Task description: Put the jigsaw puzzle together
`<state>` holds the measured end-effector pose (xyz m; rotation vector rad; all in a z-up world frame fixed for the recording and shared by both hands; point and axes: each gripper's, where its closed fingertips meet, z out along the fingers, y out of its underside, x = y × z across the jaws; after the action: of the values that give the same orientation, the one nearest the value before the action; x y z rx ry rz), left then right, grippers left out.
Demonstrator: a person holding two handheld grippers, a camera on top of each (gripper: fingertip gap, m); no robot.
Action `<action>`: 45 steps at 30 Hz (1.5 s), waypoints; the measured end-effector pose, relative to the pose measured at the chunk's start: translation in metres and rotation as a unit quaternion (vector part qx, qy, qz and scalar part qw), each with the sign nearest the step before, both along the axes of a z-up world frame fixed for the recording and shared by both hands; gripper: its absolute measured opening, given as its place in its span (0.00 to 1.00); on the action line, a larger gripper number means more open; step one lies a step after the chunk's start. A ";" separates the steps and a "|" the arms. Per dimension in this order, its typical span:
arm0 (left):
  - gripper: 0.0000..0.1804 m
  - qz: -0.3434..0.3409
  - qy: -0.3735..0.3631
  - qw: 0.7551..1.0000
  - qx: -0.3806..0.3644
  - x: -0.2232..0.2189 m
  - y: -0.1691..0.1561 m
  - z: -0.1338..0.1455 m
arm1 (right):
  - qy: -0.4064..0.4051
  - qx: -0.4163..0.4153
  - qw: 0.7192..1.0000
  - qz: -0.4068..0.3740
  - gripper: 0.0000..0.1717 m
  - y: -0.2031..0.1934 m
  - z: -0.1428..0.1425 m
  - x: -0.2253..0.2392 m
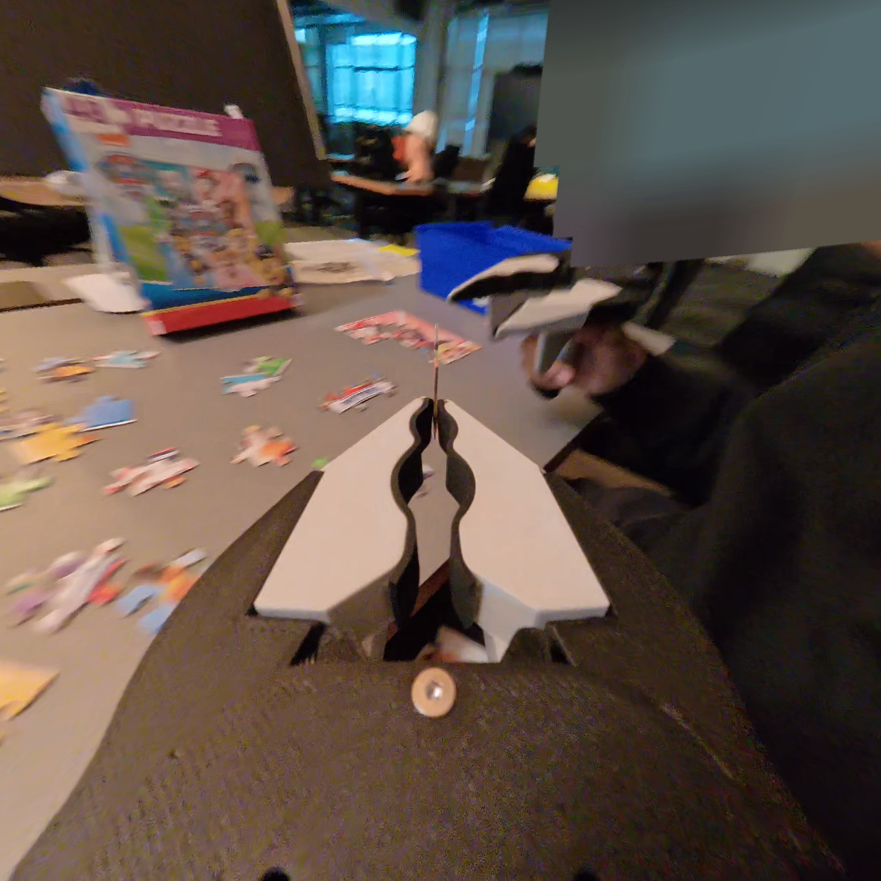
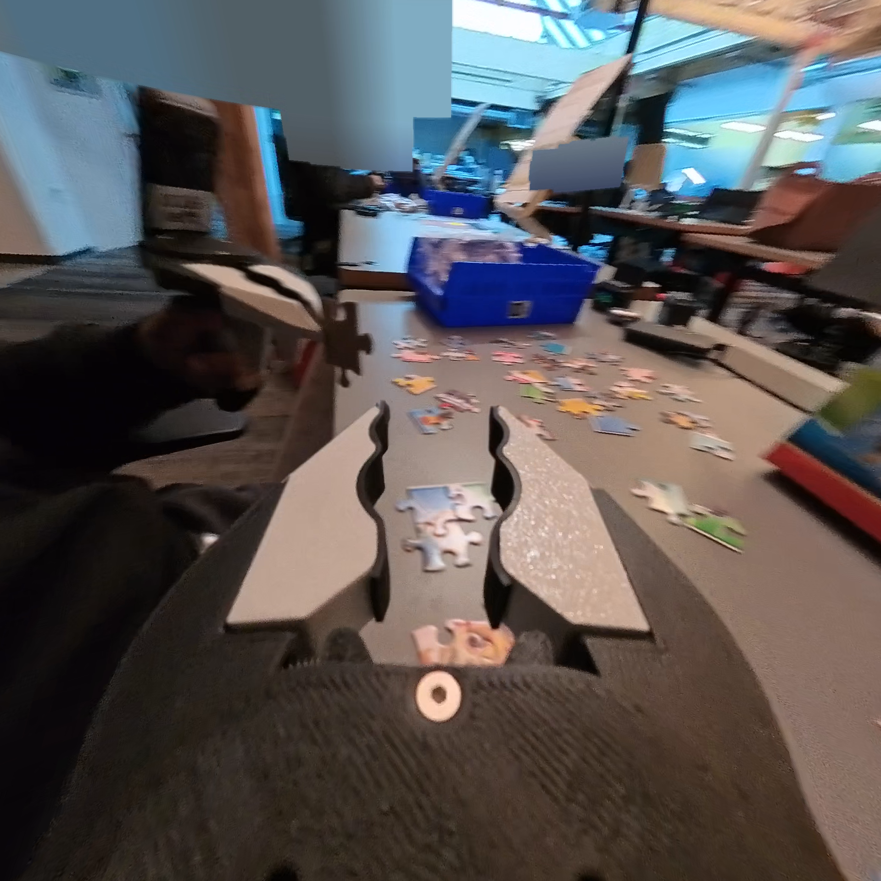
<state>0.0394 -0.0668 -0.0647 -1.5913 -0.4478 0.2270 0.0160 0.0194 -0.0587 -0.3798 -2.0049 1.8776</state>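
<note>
Left wrist view, from left to right. Loose puzzle pieces [image 1: 152, 469] are scattered over the grey table [image 1: 200, 419] in the left half of the frame, all blurred. A puzzle box [image 1: 176, 210] is stood upright at upper left. At centre, the left gripper [image 1: 435, 405] is seen closed on a single puzzle piece [image 1: 435, 362], which is held edge-on and upright, pinched only at the very tips; most of the piece projects above the fingers. A joined cluster of pieces [image 1: 410, 336] lies flat just beyond it, and a blue bin [image 1: 457, 252] stands behind. The right gripper [image 1: 476, 305] is held in a hand at centre right, above the table edge.

Right wrist view, from left to right. The left gripper is seen at upper left with the dark back of its piece [image 2: 345, 345] hanging past the table's left edge. At centre, the right gripper [image 2: 436, 414] is spread apart with nothing between its pads; a joined cluster of bluish pieces [image 2: 443, 519] lies flat on the table beneath the gap.

Risks judged:
- The tip-only pinch is shallow; the piece could be twisted or dropped by a jolt, and would then likely land off the table.
- Both frames are motion-blurred; fast travel makes slip more probable.
- The flat clusters could be knocked apart if brushed by either gripper.
</note>
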 end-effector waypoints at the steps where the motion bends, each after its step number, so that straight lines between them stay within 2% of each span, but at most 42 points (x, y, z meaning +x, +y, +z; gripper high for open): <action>1: 0.00 -0.031 -0.019 0.999 0.024 0.004 0.010 0.006 | -0.008 -0.006 1.000 0.022 0.24 -0.006 -0.001 0.007; 4: 0.00 -0.106 -0.066 0.989 0.074 0.012 0.036 0.016 | -0.025 -0.039 0.997 0.058 0.24 -0.014 0.002 0.020; 7: 0.00 -0.135 -0.088 0.983 0.084 0.014 0.052 0.014 | -0.037 -0.057 0.995 0.069 0.24 -0.014 0.002 0.027; 15: 0.00 -0.150 -0.112 0.978 0.096 0.009 0.070 0.006 | -0.058 -0.087 0.991 0.082 0.17 -0.013 0.001 0.030; 20: 0.00 -0.157 -0.124 0.975 0.101 0.007 0.073 0.000 | -0.086 -0.113 0.988 0.065 0.04 -0.008 -0.002 0.022; 24: 0.05 -0.135 -0.130 0.978 0.091 -0.001 0.075 -0.007 | -0.095 -0.118 0.986 0.067 0.00 -0.007 -0.002 0.022; 28: 0.23 -0.075 -0.140 0.985 0.069 -0.021 0.073 -0.019 | -0.060 -0.096 0.994 0.002 0.00 0.004 -0.003 0.010; 31: 0.27 -0.059 -0.173 0.981 0.063 -0.029 0.071 -0.029 | 0.037 0.001 0.991 -0.128 0.00 0.027 -0.011 -0.011; 34: 0.27 -0.126 -0.257 0.952 0.110 -0.016 0.079 -0.025 | 0.181 0.177 0.941 -0.223 0.00 0.037 -0.022 -0.019; 37: 0.28 -0.174 -0.334 0.916 0.140 -0.007 0.089 -0.026 | 0.296 0.323 0.861 -0.258 0.00 0.032 -0.032 -0.018; 40: 0.28 -0.177 -0.383 0.898 0.122 -0.005 0.099 -0.040 | 0.374 0.385 0.801 -0.264 0.00 0.022 -0.036 -0.014; 45: 0.22 -0.193 -0.413 0.875 0.161 -0.007 0.102 -0.033 | 0.407 0.422 0.767 -0.261 0.00 0.018 -0.041 -0.011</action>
<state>0.0327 0.0356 -0.0982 -1.3467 -0.7563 -0.8331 0.0049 0.0377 -0.0999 0.1345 -1.6190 0.4925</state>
